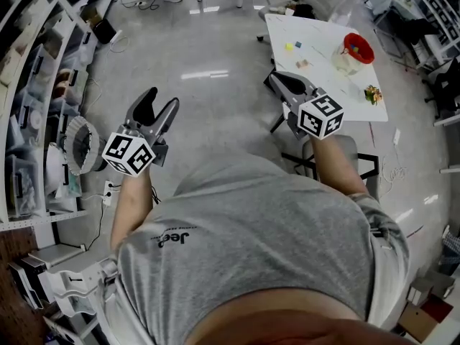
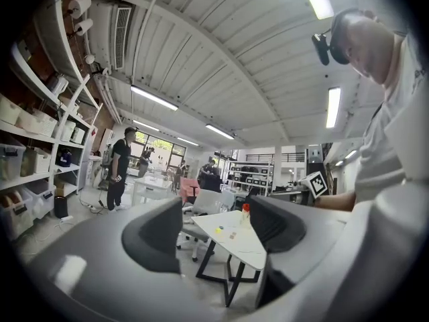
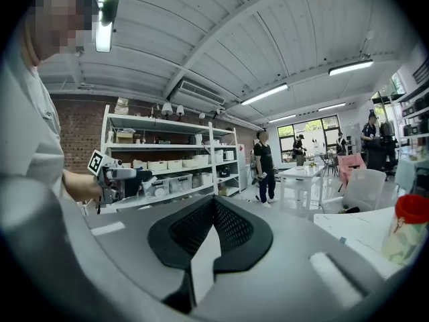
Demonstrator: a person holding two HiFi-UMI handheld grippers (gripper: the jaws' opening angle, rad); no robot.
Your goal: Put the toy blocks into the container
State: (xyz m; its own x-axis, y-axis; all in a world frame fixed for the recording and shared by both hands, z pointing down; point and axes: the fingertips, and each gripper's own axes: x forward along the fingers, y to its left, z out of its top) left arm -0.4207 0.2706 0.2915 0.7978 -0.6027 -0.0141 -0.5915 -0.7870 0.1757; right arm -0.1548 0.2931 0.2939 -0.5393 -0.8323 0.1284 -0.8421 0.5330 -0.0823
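On the white tabletop (image 1: 323, 34), toward its far right side, stands the container (image 1: 351, 54), a clear jar topped in red. A few small toy blocks (image 1: 302, 63) lie loose on the tabletop to the left of the container, among them a yellow block (image 1: 289, 47). A colourful cluster (image 1: 372, 93) sits by the tabletop's near right edge, too small to make out.

Both grippers are held in the air short of the tabletop, touching nothing on it. The right gripper (image 1: 277, 79) points toward the tabletop's near left corner; its jaws are pressed together with nothing between them. The left gripper (image 1: 161, 100) hangs well to the left of the tabletop, over the bare floor (image 1: 208, 56). Its jaws are spread and empty, and the tabletop shows far off through the gap.
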